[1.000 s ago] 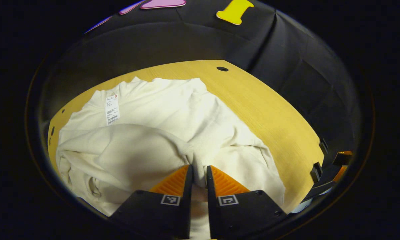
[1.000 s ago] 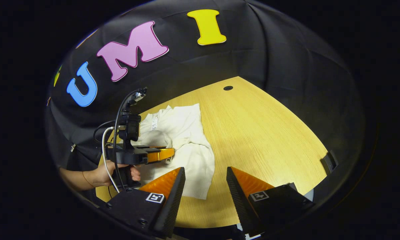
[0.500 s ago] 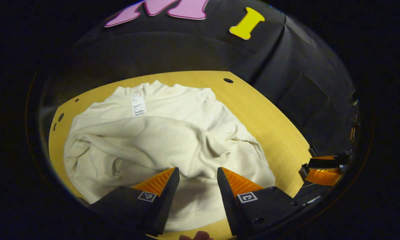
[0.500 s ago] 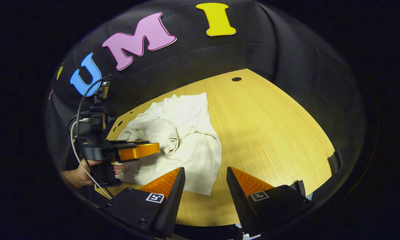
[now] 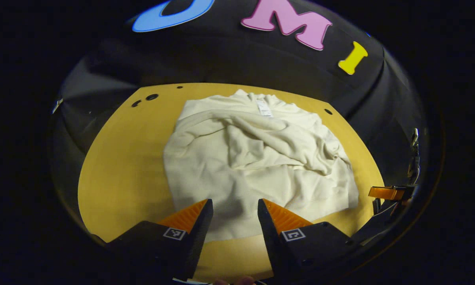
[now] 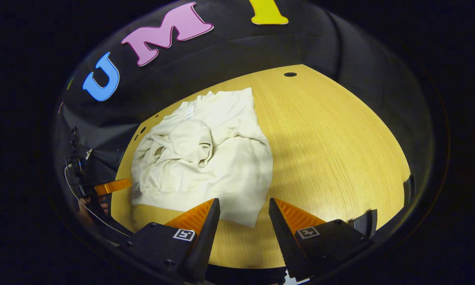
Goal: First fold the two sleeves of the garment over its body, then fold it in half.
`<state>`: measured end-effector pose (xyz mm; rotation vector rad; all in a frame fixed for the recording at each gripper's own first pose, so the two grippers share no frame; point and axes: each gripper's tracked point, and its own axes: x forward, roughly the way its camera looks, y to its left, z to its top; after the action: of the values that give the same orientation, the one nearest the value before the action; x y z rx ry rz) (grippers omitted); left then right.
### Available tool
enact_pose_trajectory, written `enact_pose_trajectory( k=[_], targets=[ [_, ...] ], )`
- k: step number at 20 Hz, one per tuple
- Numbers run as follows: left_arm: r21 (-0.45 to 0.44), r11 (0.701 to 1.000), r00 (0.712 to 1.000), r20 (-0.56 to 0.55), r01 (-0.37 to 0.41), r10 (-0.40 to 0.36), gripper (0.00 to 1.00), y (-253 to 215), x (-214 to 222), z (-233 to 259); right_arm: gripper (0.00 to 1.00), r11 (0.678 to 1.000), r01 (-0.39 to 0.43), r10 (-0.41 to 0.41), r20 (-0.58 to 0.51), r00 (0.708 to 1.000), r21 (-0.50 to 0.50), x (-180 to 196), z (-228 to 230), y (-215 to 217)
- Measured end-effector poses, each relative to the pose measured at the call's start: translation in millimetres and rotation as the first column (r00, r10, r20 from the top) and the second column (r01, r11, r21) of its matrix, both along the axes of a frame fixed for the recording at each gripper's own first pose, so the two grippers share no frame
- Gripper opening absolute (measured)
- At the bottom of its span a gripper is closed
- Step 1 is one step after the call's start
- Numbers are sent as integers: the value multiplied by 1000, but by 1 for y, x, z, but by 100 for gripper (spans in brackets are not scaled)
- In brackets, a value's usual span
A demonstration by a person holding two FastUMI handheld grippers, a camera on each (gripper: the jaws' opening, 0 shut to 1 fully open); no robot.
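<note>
A cream sweatshirt [image 5: 257, 158] lies on the wooden table [image 5: 122, 166], both sleeves crossed loosely over its body, the collar with a white tag [image 5: 264, 107] at the far end. My left gripper [image 5: 232, 211] hovers open above the hem, holding nothing. In the right gripper view the same sweatshirt [image 6: 205, 158] lies left of centre, and my right gripper [image 6: 243, 211] stands open over its near right corner. The left gripper [image 6: 110, 186] shows far left beside the garment, with a hand under it. The right gripper [image 5: 388, 193] shows at the right edge of the left gripper view.
The table's bare wood [image 6: 340, 150] spreads wide to the right of the garment. Small holes [image 5: 151, 97] sit near the far left corner, and another hole [image 6: 290, 74] near the far edge. Black cloth walls close in the booth behind the table.
My left gripper let go of the sleeve, opened and pulled back toward the table's near left side. The sleeve now rests across the body. The right gripper shifted slightly, still open.
</note>
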<state>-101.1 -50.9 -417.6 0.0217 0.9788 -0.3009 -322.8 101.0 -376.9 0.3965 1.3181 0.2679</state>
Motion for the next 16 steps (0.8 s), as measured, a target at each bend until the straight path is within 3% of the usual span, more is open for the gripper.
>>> enact_pose_trajectory(
  k=[6,13,16],
  targets=[
    [68,994,994,-70,-81,86,73,58,-28,-24,77,1000,-1,1,-46,999,-1,-11,-16,0],
    [50,995,982,-163,-89,96,73,46,-32,-52,77,1000,17,-16,-112,994,10,-19,-38,-1],
    [61,996,986,-153,-59,67,74,41,-28,-54,77,999,23,-20,-108,994,29,-16,-42,4]
  ],
)
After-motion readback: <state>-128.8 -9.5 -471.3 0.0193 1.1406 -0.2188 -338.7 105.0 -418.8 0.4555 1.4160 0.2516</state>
